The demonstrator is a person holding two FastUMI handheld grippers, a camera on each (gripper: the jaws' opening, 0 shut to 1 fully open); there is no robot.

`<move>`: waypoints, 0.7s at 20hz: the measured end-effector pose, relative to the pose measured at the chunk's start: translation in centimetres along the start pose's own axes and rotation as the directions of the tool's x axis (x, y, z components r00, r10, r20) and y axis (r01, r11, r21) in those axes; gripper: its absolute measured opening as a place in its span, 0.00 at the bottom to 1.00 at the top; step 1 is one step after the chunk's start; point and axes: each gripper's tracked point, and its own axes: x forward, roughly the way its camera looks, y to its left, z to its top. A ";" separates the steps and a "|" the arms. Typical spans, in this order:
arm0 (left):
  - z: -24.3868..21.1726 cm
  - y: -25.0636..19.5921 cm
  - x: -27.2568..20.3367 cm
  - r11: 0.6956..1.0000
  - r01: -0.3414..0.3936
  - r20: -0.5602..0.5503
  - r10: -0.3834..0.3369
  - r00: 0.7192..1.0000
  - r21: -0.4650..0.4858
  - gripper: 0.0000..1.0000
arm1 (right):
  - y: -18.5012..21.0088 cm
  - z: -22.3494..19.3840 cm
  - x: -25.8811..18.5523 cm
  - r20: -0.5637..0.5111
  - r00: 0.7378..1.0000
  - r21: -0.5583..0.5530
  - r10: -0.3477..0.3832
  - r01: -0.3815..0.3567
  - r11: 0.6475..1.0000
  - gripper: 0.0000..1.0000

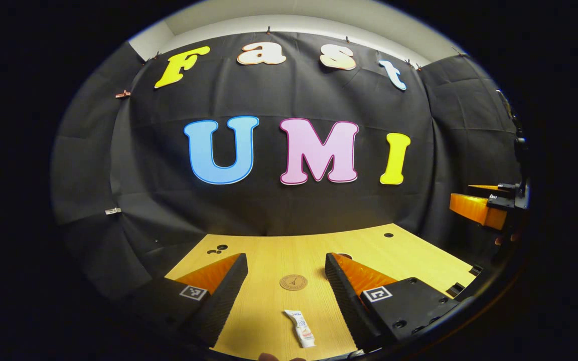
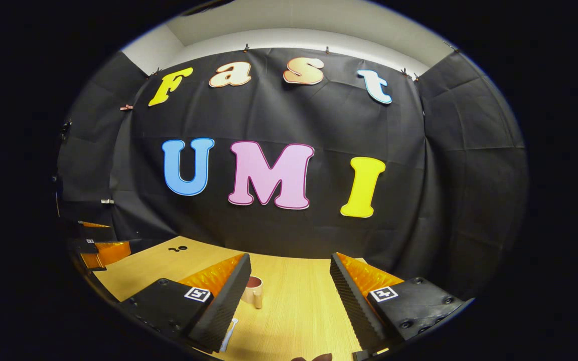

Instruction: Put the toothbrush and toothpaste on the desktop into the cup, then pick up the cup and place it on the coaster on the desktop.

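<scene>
In the left gripper view, my left gripper (image 1: 285, 258) is open above the wooden desktop (image 1: 409, 258). A white toothpaste tube (image 1: 300, 328) lies flat between its fingers, near the front edge. Beyond the tube lies a round brown coaster (image 1: 293, 282). A reddish rim of the cup (image 1: 345, 255) peeks from behind the right finger. In the right gripper view, my right gripper (image 2: 290, 258) is open and holds nothing. The pale cup (image 2: 255, 292) stands upright, half hidden by its left finger. A slim white piece (image 2: 229, 333) shows below that finger; I cannot tell what it is.
The right gripper (image 1: 484, 206) hangs at the far right of the left gripper view, off the desktop's right edge. The left gripper (image 2: 99, 249) shows at the far left of the right gripper view. Small dark holes (image 2: 178, 248) mark the desktop's back left. Black cloth closes the back.
</scene>
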 end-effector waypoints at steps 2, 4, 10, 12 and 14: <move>-1.1 -0.3 0.6 1.000 -0.005 -0.036 0.005 0.999 0.004 0.96 | -0.2 -0.5 0.2 -0.011 1.000 -0.001 0.000 0.000 1.000 0.98; -2.4 -0.9 1.4 1.000 0.001 -0.073 -0.001 0.997 0.000 0.96 | -0.6 -1.1 0.3 -0.024 1.000 0.002 0.001 -0.001 1.000 0.98; -9.0 -3.0 4.3 1.000 0.022 -0.251 -0.027 0.968 -0.022 0.97 | -1.8 -4.0 0.9 -0.087 0.996 -0.008 0.015 -0.015 1.000 0.98; -12.1 -3.4 5.3 0.999 0.011 -0.329 -0.025 0.944 -0.045 0.96 | -2.4 -5.2 1.1 -0.114 0.993 -0.001 0.021 -0.021 1.000 0.98; -15.2 -3.1 6.3 0.999 -0.015 -0.405 -0.004 0.914 -0.043 0.96 | -3.1 -6.2 1.3 -0.135 0.991 -0.001 0.023 -0.023 1.000 0.98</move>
